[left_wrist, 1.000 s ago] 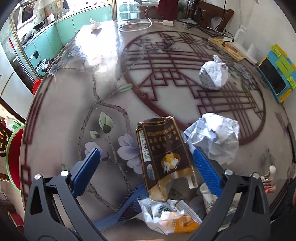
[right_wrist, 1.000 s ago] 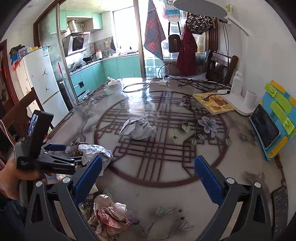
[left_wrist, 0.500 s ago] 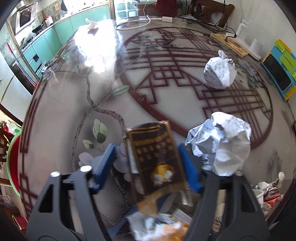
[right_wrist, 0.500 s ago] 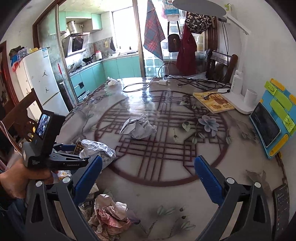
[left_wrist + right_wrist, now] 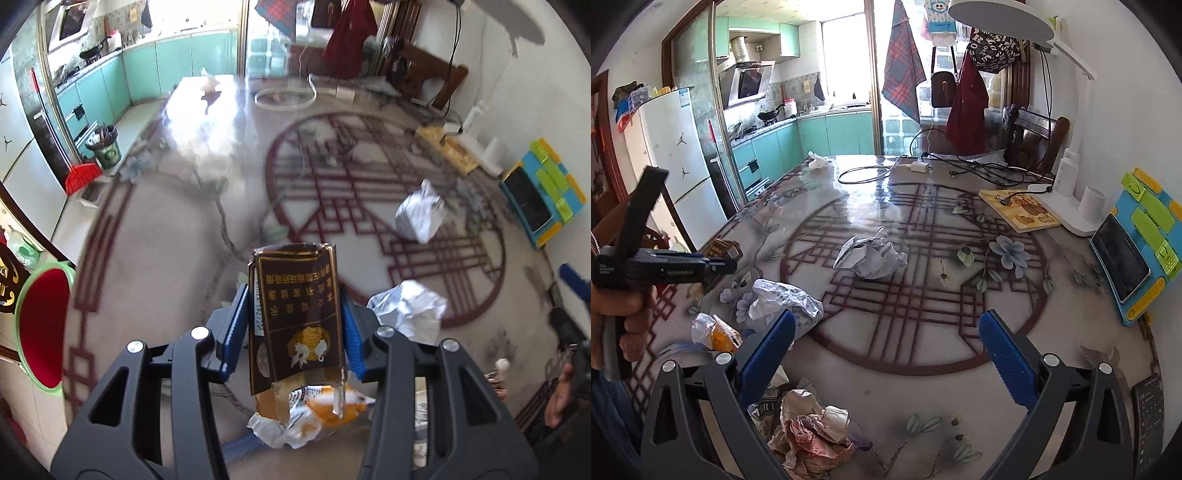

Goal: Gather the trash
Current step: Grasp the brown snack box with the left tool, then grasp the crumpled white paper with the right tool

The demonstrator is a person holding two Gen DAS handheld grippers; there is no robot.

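My left gripper point(image 5: 293, 325) is shut on a brown cigarette pack point(image 5: 295, 317) and holds it above the table; the pack also shows in the right wrist view point(image 5: 722, 249) at the left gripper's tip. An orange and white wrapper point(image 5: 314, 410) lies under it. Crumpled paper balls lie nearby point(image 5: 408, 312) and farther out point(image 5: 419, 218). My right gripper point(image 5: 886, 343) is open and empty above the table. In its view lie crumpled paper balls point(image 5: 873, 254) point(image 5: 783, 299), the orange wrapper point(image 5: 718, 334) and pink crumpled trash point(image 5: 812, 432).
A red bin with a green rim point(image 5: 42, 328) stands at the left beside the table. A lamp base point(image 5: 1067, 210), a book point(image 5: 1021, 210), a blue phone stand point(image 5: 1137, 243) and cables point(image 5: 945, 168) are at the table's far right. A phone point(image 5: 1148, 413) lies at the near right edge.
My left gripper closed on the cigarette pack and lifted it off the table. The right gripper has stayed still and open.
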